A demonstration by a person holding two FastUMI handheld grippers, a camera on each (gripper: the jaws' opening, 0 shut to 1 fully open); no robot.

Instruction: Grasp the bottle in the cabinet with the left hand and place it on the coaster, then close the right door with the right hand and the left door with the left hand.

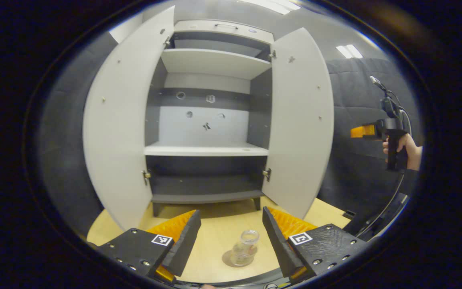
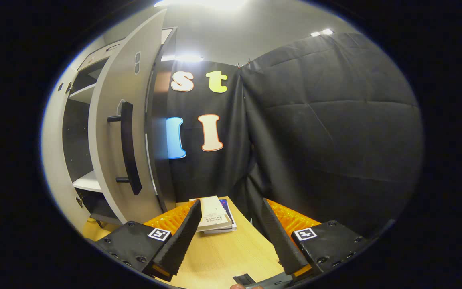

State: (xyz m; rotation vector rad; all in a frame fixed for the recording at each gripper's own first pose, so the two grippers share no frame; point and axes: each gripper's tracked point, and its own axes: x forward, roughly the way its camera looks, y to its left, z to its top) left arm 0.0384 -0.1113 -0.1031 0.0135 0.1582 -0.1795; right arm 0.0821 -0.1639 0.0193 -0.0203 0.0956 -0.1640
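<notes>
While both cabinet doors stand wide open, the left gripper (image 1: 231, 237) hangs over the worktop (image 1: 215, 233) with its fingers spread apart and nothing between them. In the left gripper view the clear bottle (image 1: 245, 249) stands upright on the round coaster (image 1: 235, 260), just past the fingertips and in front of the cabinet (image 1: 211, 120). The left door (image 1: 118, 132) and the right door (image 1: 301, 124) swing out to either side, and the shelves (image 1: 207, 150) between them are bare (small holes dot the back panel). Far to the right of that view a hand (image 1: 405, 150) holds the right gripper (image 1: 362, 131) up in the air beside the right door; from there I cannot tell how its fingers stand.

The right gripper view settles that: the right gripper (image 2: 231, 237) is spread, gripping nothing. It sees the outer face of the right door (image 2: 110, 132) with its long black handle (image 2: 128, 148), a stack of books (image 2: 215, 218) on the worktop (image 2: 223, 253) beyond the fingertips, and the black cloth wall (image 2: 327, 132).
</notes>
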